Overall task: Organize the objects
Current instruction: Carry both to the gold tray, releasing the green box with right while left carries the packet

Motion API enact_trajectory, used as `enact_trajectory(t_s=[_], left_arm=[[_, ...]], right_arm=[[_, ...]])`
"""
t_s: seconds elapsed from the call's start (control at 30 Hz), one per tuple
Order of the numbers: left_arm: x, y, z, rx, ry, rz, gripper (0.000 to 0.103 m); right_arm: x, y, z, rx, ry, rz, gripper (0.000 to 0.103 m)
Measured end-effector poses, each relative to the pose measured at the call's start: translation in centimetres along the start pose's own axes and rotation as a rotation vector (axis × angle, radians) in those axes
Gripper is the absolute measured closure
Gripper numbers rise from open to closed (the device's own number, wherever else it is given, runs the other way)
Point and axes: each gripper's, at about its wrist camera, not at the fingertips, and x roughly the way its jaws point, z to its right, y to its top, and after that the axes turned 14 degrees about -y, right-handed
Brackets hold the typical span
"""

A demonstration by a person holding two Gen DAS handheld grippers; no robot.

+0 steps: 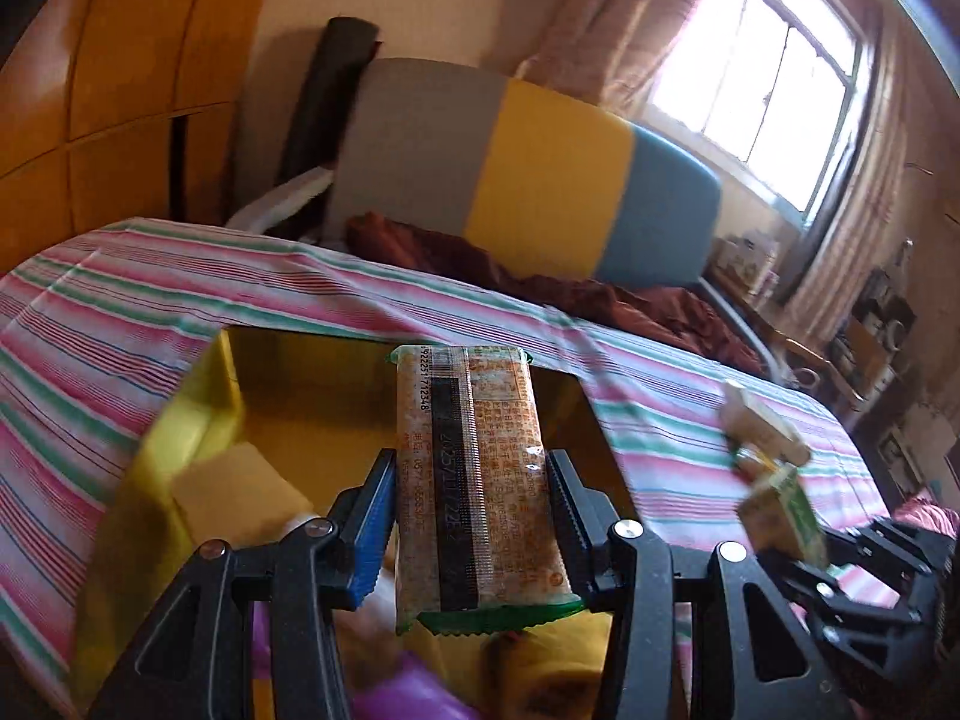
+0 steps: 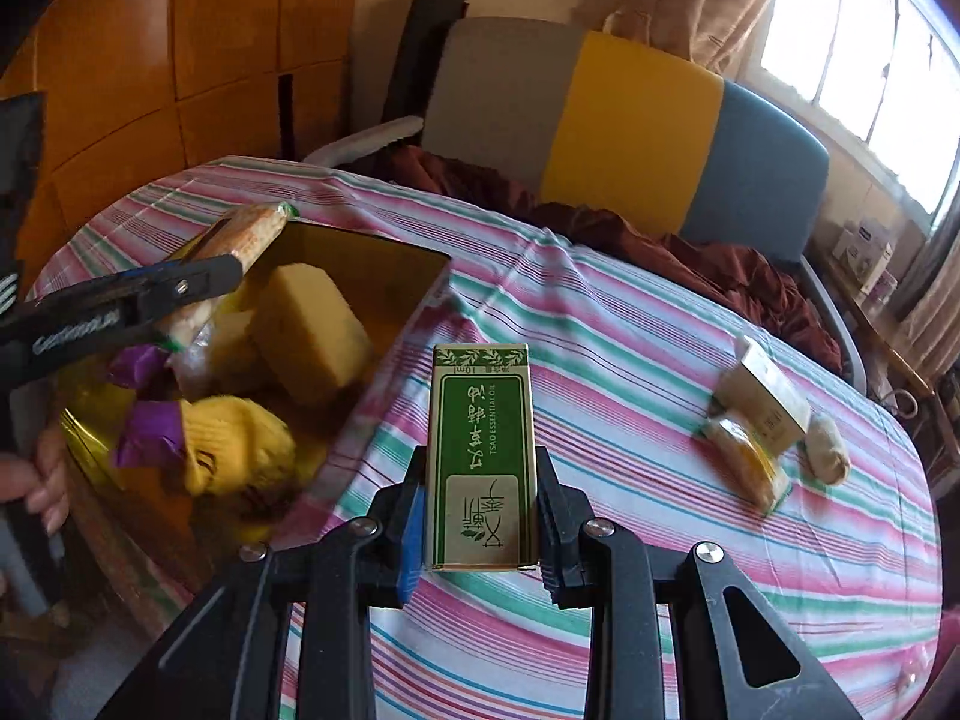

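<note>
Left claw clamped on orange snack packet, held over yellow box on striped bench. Right claw closed tight on green essential-oil carton, above bench just right of box. Small cartons lie well apart at right.

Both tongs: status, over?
Left tongs shut on snack packet, over the yellow box. Right tongs shut on green carton, above striped cloth. Nothing in the way.
</note>
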Motion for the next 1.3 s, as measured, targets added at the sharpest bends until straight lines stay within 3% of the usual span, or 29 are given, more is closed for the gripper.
enact_trajectory(t_s=[0.27,0.57,0.7,0.77,0.83,0.97,1.13,1.23,1.3], left_arm=[[2.1,1.9,-5.0,-0.092,0.076,-0.052,0.055],[5.0,2.1,-8.2,-0.22,0.06,-0.156,0.054],[5.2,1.9,-8.8,-0.267,0.103,-0.174,0.052],[4.8,1.8,-9.0,-0.278,0.12,-0.163,0.051],[3.8,1.6,-9.2,-0.309,0.089,-0.135,0.047],[0.7,1.2,-9.2,-0.324,0.056,-0.035,0.047],[-3.1,-0.2,-8.5,-0.312,0.134,0.074,0.047],[-4.1,-1.0,-8.3,-0.301,0.213,0.072,0.047],[-4.8,-1.5,-8.3,-0.303,0.218,0.075,0.047]], right_arm=[[-0.7,2.2,-3.2,-0.032,0.033,0.028,0.072],[-1.0,4.0,-5.1,-0.045,0.066,0.046,0.072],[-1.0,4.8,-5.6,-0.032,0.099,0.042,0.072],[-1.1,5.1,-6.1,-0.034,0.113,0.043,0.072],[-1.2,5.3,-6.6,-0.038,0.13,0.044,0.072],[-0.9,5.4,-7.7,-0.054,0.149,0.045,0.072],[0.2,6.3,-8.7,-0.026,0.219,0.001,0.072],[1.3,7.3,-9.6,-0.008,0.26,-0.028,0.072],[2.3,8.1,-10.4,0.009,0.283,-0.049,0.072]])
